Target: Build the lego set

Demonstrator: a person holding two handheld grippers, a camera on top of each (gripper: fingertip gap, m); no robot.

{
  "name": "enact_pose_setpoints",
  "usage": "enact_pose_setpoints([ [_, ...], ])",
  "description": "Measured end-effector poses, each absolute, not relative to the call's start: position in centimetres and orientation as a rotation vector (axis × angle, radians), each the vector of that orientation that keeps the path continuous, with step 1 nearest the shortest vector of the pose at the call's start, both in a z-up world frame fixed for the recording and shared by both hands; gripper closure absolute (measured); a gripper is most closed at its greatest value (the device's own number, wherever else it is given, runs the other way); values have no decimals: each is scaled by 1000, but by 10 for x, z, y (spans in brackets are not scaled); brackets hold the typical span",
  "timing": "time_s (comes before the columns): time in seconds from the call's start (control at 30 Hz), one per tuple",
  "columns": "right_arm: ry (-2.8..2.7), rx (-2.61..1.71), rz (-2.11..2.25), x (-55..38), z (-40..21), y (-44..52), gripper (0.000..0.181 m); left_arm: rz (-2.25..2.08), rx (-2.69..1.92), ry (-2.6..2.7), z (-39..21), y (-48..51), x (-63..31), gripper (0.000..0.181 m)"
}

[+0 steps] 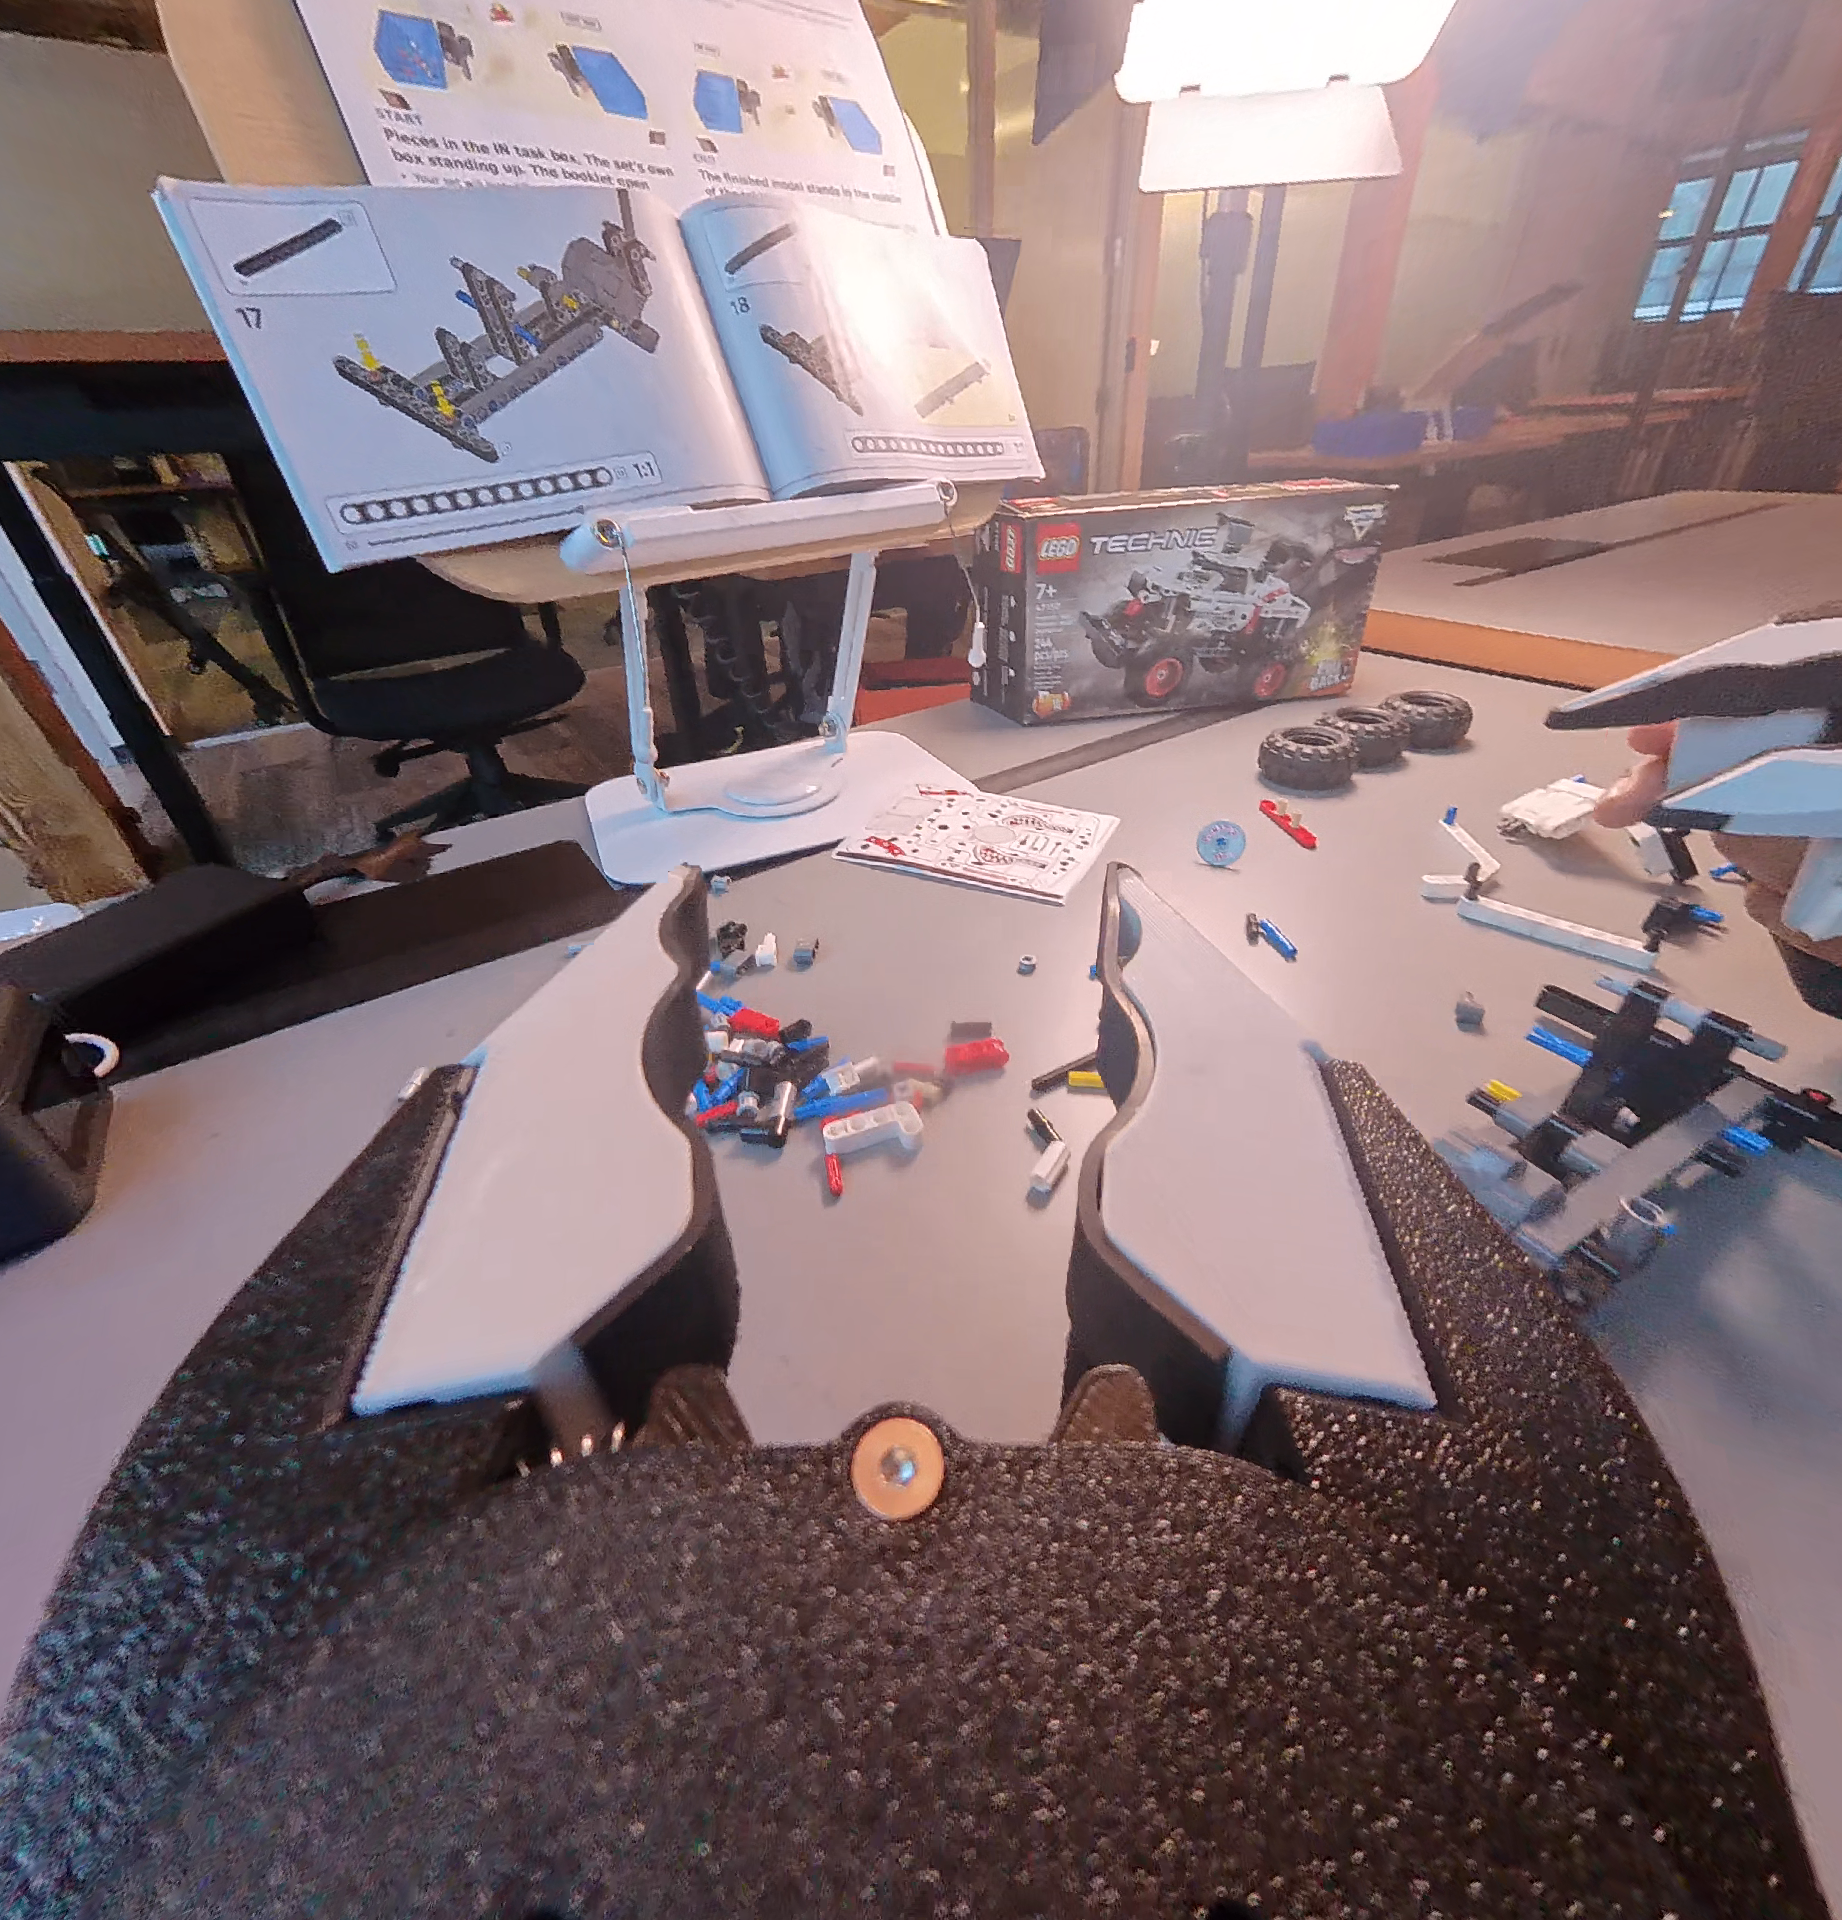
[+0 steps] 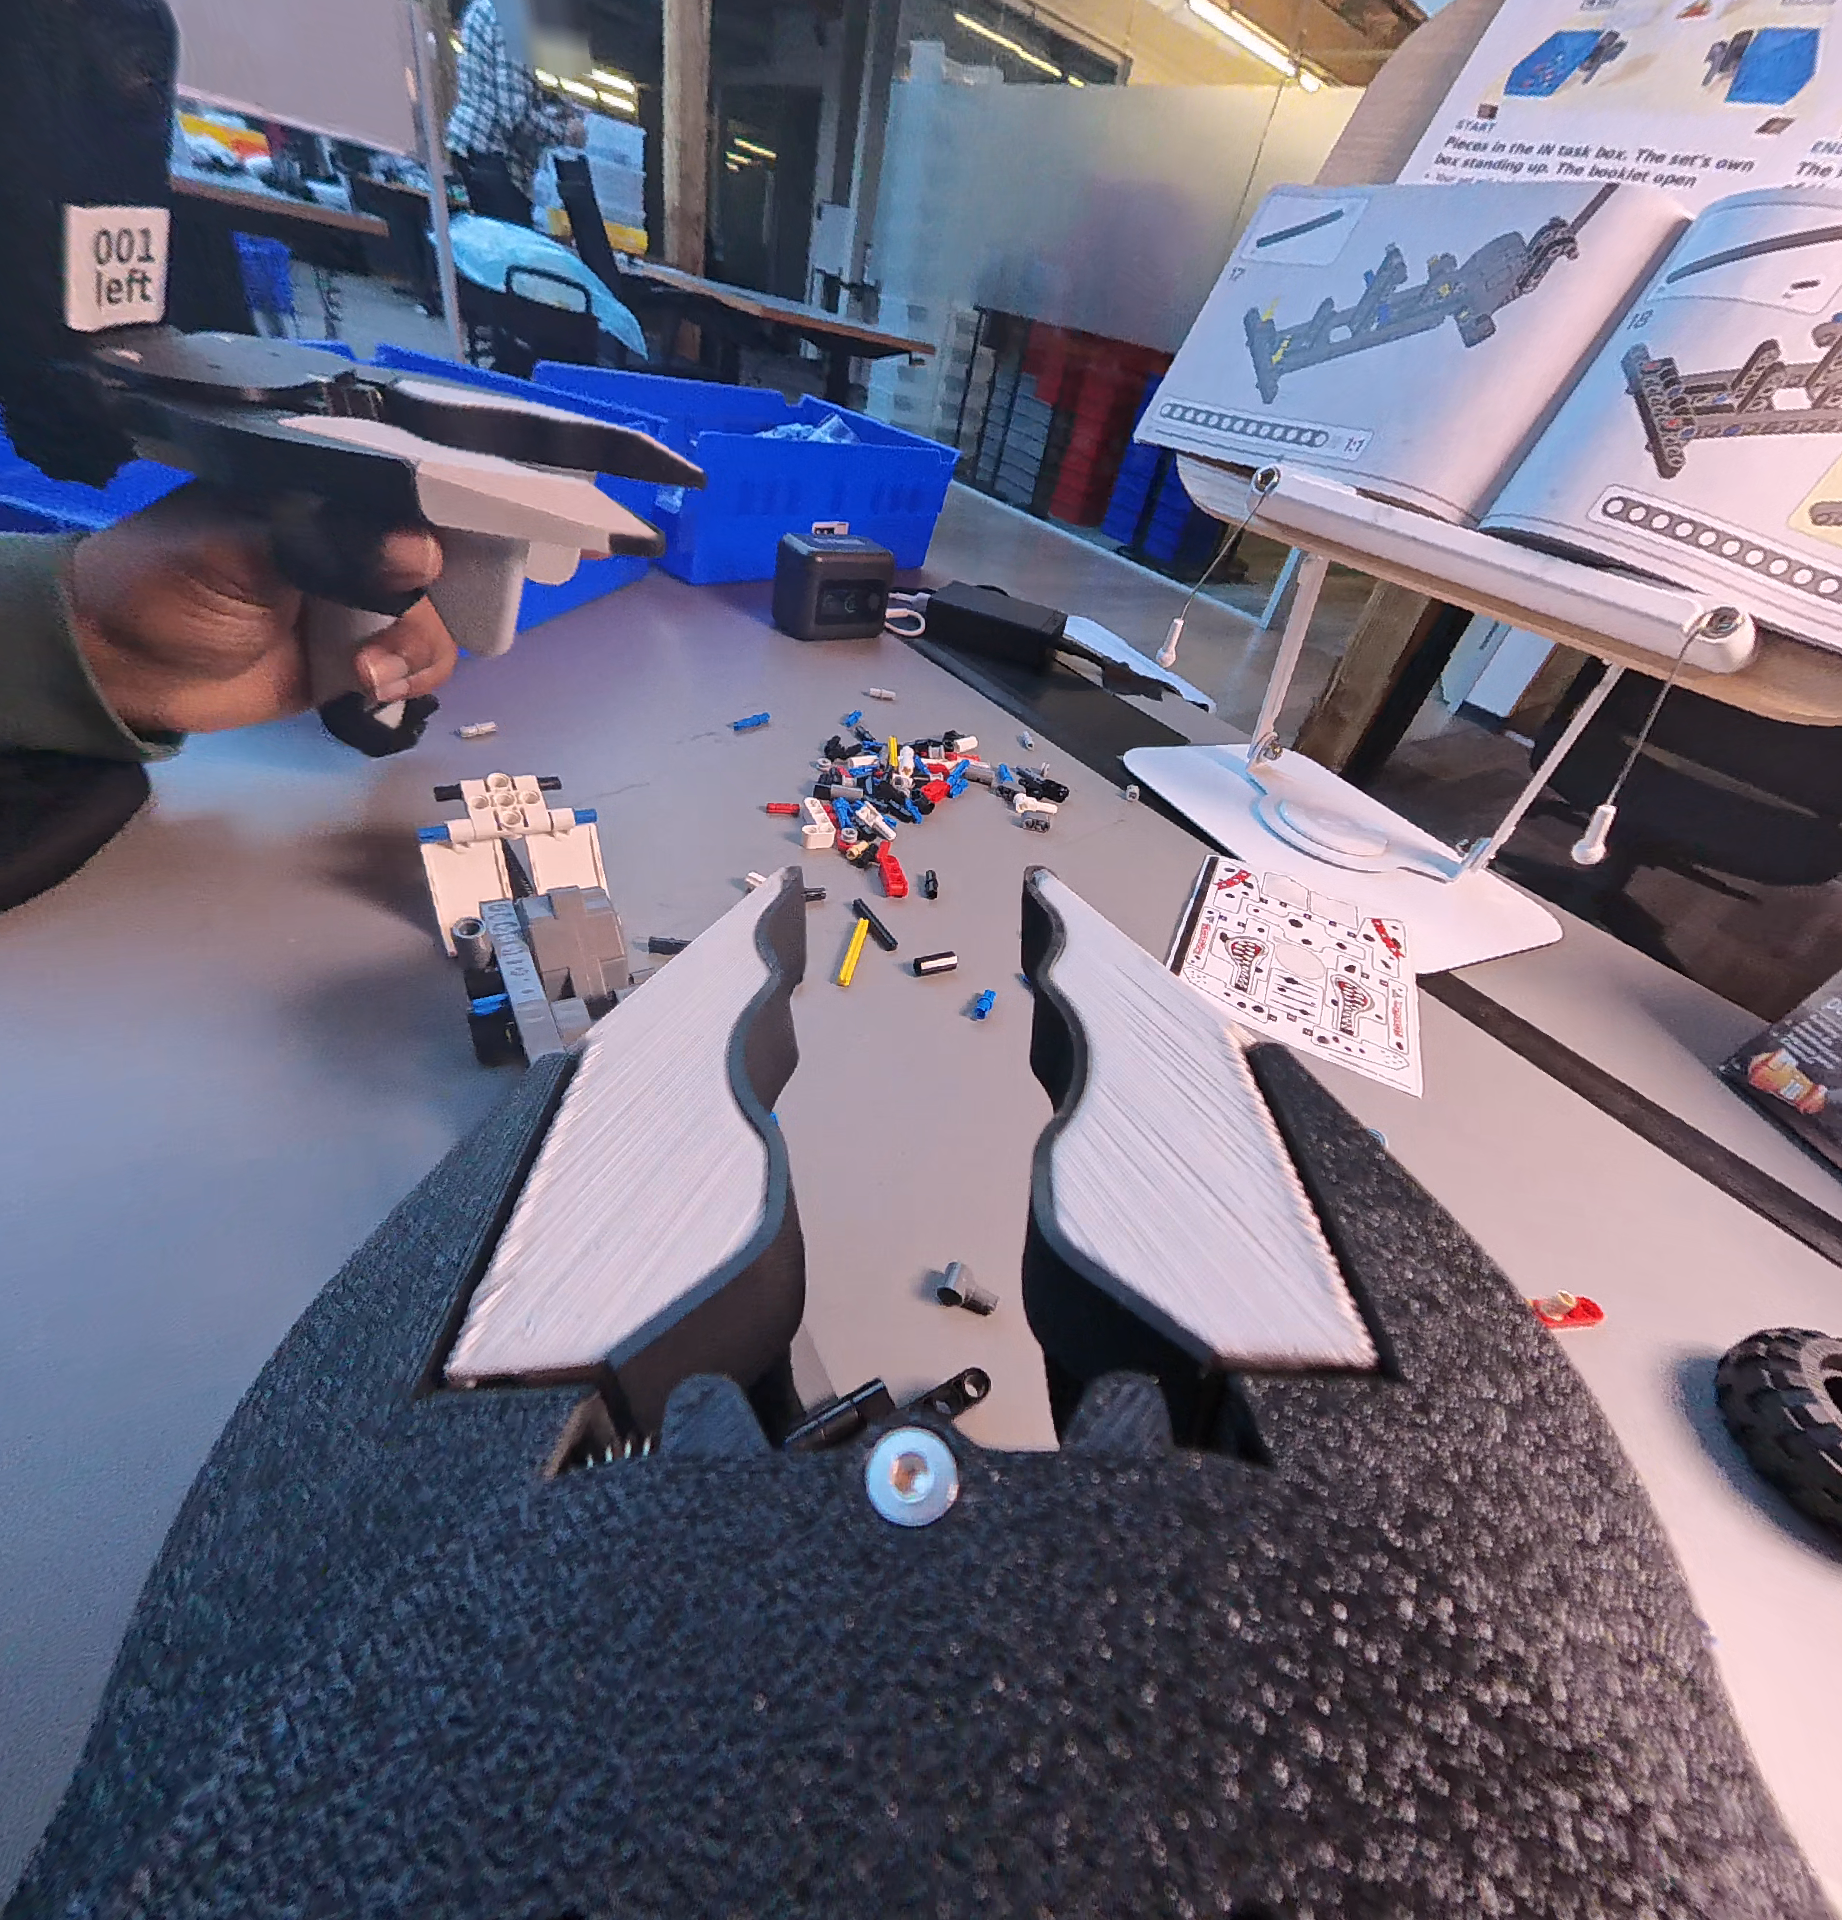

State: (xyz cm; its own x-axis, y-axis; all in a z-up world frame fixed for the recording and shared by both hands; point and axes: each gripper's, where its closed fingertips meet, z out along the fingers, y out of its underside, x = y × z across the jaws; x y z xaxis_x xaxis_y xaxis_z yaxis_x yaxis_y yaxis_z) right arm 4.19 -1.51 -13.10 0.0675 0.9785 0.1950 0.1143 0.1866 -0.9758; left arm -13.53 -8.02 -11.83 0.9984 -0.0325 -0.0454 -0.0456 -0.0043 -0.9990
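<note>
My left gripper (image 1: 901, 894) is open and empty, held above a pile of small loose pieces (image 1: 792, 1081) in red, blue, black and grey. The partly built dark chassis (image 1: 1644, 1091) lies to its right on the table. My right gripper (image 2: 912, 888) is open and empty, low over the table, with a yellow axle (image 2: 852, 951) and a grey connector (image 2: 967, 1288) between its fingers' lines. The pile (image 2: 917, 790) lies just beyond it. A white and grey assembly (image 2: 532, 914) sits to its left. The left gripper (image 2: 543, 488) shows there in a hand.
An open instruction booklet (image 1: 543, 353) rests on a white stand (image 1: 751, 800). A sticker sheet (image 1: 979, 836), the set's box (image 1: 1177, 603), three tyres (image 1: 1364, 732) and white beams (image 1: 1551, 925) lie about. Blue bins (image 2: 792, 488) and a black box (image 2: 832, 585) stand farther back.
</note>
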Motion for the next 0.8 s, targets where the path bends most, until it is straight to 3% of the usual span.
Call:
enact_pose_setpoints([
  [0.33, -1218, -1222, 963, 44, -129, 2, 148, 103, -1464, 27, -74, -9, -160, 114],
  [0.5, -1171, -1250, 902, 39, -121, 26, 151, 149, -1466, 17, -80, 11, -178, 118],
  [0.8, -1111, -1178, 746, -61, -43, 100, 148, 172, -1495, 6, -97, -6, -191, 118],
])
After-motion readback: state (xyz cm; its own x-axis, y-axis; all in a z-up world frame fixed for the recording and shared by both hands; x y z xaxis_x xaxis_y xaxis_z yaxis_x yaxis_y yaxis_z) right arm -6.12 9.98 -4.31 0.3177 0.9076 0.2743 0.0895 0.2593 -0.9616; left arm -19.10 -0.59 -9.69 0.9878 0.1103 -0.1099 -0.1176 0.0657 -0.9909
